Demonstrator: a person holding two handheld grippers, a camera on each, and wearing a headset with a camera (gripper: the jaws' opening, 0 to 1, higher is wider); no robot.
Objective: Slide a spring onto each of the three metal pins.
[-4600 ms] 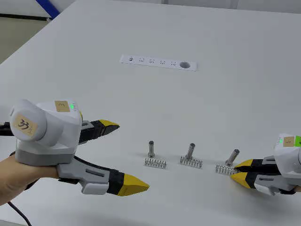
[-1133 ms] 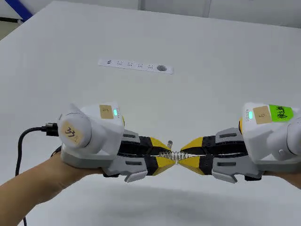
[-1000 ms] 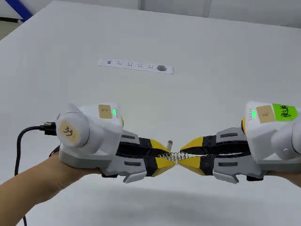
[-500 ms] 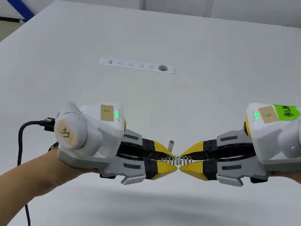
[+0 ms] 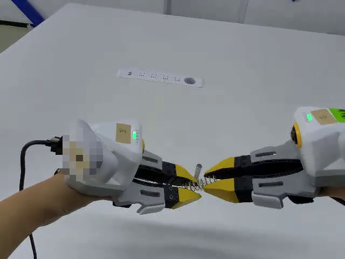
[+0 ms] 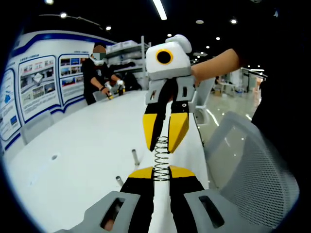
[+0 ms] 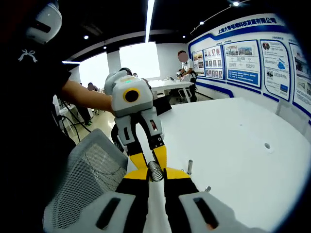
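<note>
A small metal spring [image 5: 200, 183] hangs in the air between my two grippers, which face each other tip to tip above the white table [image 5: 259, 86]. My left gripper [image 5: 197, 187] is shut on one end and my right gripper [image 5: 205, 181] on the other. In the left gripper view the spring [image 6: 161, 158] runs from my left gripper [image 6: 161, 171] up into the right gripper [image 6: 161, 145]. In the right gripper view the spring [image 7: 154, 168] sits in my right gripper [image 7: 155, 172]. One upright metal pin [image 5: 198, 169] stands just behind the tips. Pins [image 6: 135, 158] [image 7: 190, 166] stand on the table.
A white power strip [image 5: 160, 77] lies flat on the far side of the table. A black cable [image 5: 26, 156] trails from the left gripper. A grey mesh chair [image 6: 252, 160] stands at the table's edge. A person [image 6: 99, 73] works at a far bench.
Since the earliest frame the right gripper lifted a spring off the table and both grippers met in mid-air on it. Over the last second the right gripper drifted slightly right.
</note>
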